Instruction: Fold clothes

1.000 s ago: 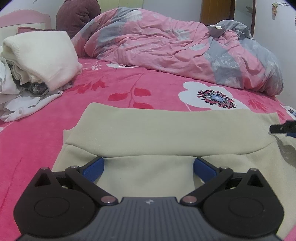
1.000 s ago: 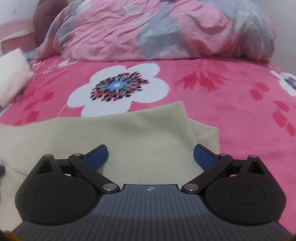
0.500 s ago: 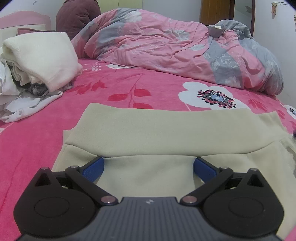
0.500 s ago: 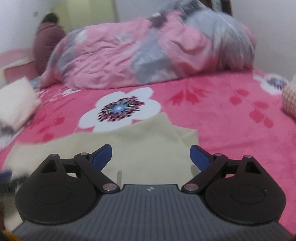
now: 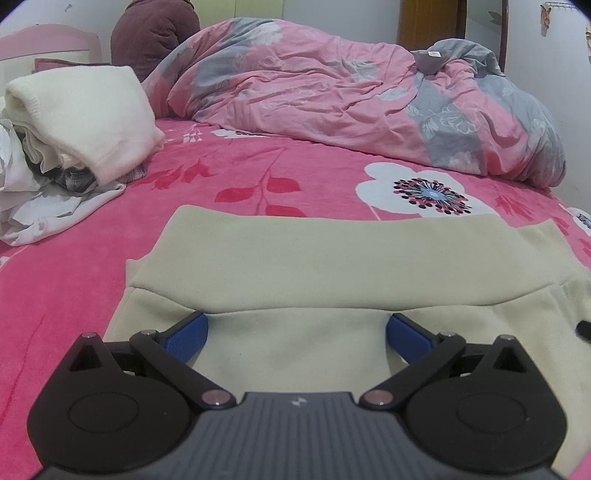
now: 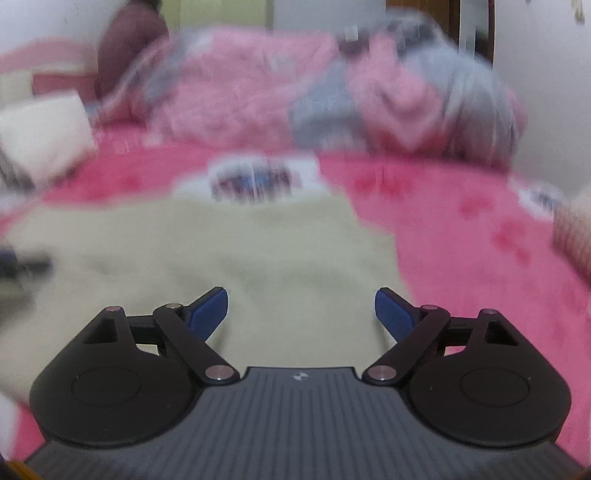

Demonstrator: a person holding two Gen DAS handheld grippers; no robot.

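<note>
Beige garment (image 5: 295, 266) lies flat on the pink flowered bedspread (image 5: 74, 280), near side of the bed, directly ahead of both claws. Soft, fleecy cloth, a folded-over band across its far part with a clean straight far edge; the fold's lower edge curves across just ahead of the left claw's pads. Left corner of the fold is stepped, a small flap showing under it. Right wrist view is blurred, but the garment's right edge runs diagonally there, bare bedspread beyond it.

Left gripper (image 5: 297, 332): jaws wide apart, blue pads over the cloth, nothing pinched. Right gripper (image 6: 301, 308): jaws wide too, have just been closing a little, only flat cloth below them, no grip.

Open pink bedspread to the left, far side and right of the garment. A pile of clothes (image 5: 66, 147) topped by a cream folded piece sits far left, well apart. A rumpled pink-and-grey quilt (image 5: 351, 103) fills the far side, a dark maroon cushion (image 5: 151, 33) behind it. A white flower print (image 5: 424, 188) lies just beyond the fold's far edge.
</note>
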